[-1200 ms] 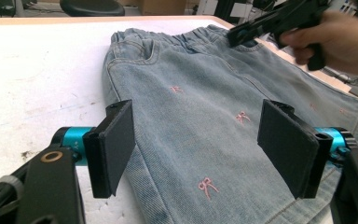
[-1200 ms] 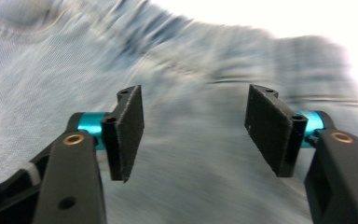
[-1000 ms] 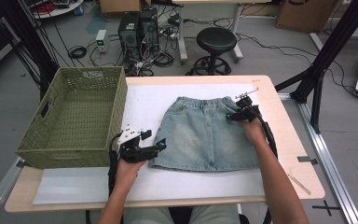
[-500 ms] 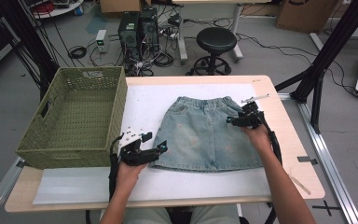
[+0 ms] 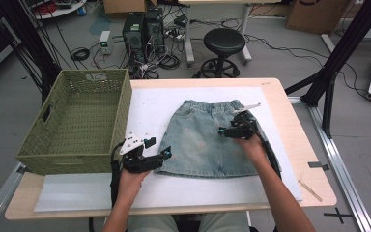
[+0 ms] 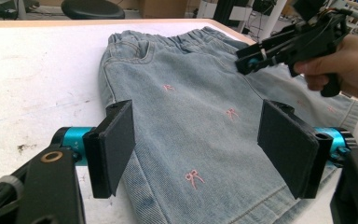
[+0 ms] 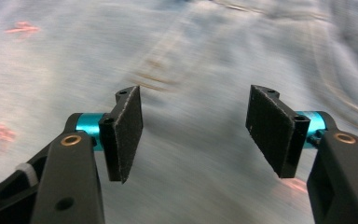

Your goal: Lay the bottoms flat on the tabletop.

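Observation:
A light blue denim skirt (image 5: 200, 140) with small pink bows lies flat on the white sheet, waistband at the far side. My left gripper (image 5: 158, 148) stands open at the skirt's near left corner. In the left gripper view its jaws (image 6: 200, 140) straddle the hem side of the skirt (image 6: 191, 102) with a wide gap. My right gripper (image 5: 224, 129) hovers low over the skirt's right half, pointing left, and also appears in the left gripper view (image 6: 247, 60). In the right gripper view it (image 7: 196, 126) is open, with blurred denim (image 7: 191, 56) just below and nothing between the pads.
A green woven basket (image 5: 77, 116) stands on the table's left part, close to my left hand. The white sheet (image 5: 149, 101) covers most of the wooden table top. A thin stick (image 5: 311, 189) lies near the front right corner. A stool (image 5: 224, 43) and computers stand beyond the table.
My right gripper has come leftward and lower, from the skirt's right edge near the waistband to over its right half. The left gripper and the skirt have stayed put.

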`<state>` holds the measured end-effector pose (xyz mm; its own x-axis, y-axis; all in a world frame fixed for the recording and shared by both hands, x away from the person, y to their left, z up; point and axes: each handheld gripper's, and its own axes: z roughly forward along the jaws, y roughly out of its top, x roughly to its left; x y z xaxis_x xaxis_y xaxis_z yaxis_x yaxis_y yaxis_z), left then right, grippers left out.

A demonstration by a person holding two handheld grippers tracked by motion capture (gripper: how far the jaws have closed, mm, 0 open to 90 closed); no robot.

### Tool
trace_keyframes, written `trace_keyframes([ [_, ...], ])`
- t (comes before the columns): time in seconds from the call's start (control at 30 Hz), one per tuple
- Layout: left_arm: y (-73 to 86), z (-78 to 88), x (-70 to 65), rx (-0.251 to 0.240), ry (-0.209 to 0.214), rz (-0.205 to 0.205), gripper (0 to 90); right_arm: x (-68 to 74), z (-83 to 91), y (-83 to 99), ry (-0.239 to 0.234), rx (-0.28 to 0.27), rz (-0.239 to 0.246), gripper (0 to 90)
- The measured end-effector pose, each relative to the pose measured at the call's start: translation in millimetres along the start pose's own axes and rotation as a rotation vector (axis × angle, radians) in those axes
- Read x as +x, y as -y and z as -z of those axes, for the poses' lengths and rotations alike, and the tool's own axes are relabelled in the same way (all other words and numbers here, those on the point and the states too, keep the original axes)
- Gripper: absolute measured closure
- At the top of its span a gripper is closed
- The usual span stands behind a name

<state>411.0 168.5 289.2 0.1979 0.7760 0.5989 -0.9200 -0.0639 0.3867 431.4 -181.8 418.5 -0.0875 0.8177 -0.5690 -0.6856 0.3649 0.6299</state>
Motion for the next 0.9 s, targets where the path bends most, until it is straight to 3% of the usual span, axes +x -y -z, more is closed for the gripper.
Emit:
trace_keyframes([
  [0.07,-0.4,0.5,0.4,-0.003,-0.002,0.002,27.4,12.2,-10.1,-2.5,0.003,0.023,0.037,42.9],
  [0.13,-0.8,1.2,0.7,-0.005,-0.002,0.003,27.4,17.1,-18.1,-1.8,0.036,0.05,0.082,43.0],
  [0.23,-0.9,2.0,0.4,-0.004,-0.001,-0.001,27.4,15.4,-13.7,-7.1,0.05,0.083,0.072,43.1],
  [0.37,0.4,2.2,0.8,-0.002,-0.002,0.0,27.4,28.4,-6.2,-14.8,0.0,-0.005,0.077,43.4],
  [0.47,1.0,3.2,0.7,-0.007,-0.004,0.003,27.4,40.7,-21.0,-13.2,-0.001,0.063,0.117,42.5],
  [0.53,1.0,3.8,0.7,-0.004,-0.001,0.002,27.4,45.6,-24.8,-9.4,0.036,0.058,0.146,42.1],
  [0.6,1.3,4.3,1.0,-0.001,0.0,0.0,27.4,46.2,-20.9,-8.7,0.019,0.067,0.135,41.2],
  [0.67,1.7,5.4,1.4,-0.004,-0.002,0.004,27.5,42.4,-9.5,-6.7,-0.038,0.06,0.117,42.0],
  [0.73,2.4,6.6,2.5,-0.005,-0.005,0.006,27.5,36.6,6.4,1.0,-0.051,0.013,0.096,43.2],
  [0.8,3.1,7.6,2.1,-0.006,-0.008,0.009,27.4,22.4,25.9,16.0,-0.046,-0.026,0.061,45.9],
  [0.9,4.4,8.6,0.9,-0.008,-0.006,0.005,27.5,-1.2,45.5,38.5,0.014,-0.012,0.029,47.4],
])
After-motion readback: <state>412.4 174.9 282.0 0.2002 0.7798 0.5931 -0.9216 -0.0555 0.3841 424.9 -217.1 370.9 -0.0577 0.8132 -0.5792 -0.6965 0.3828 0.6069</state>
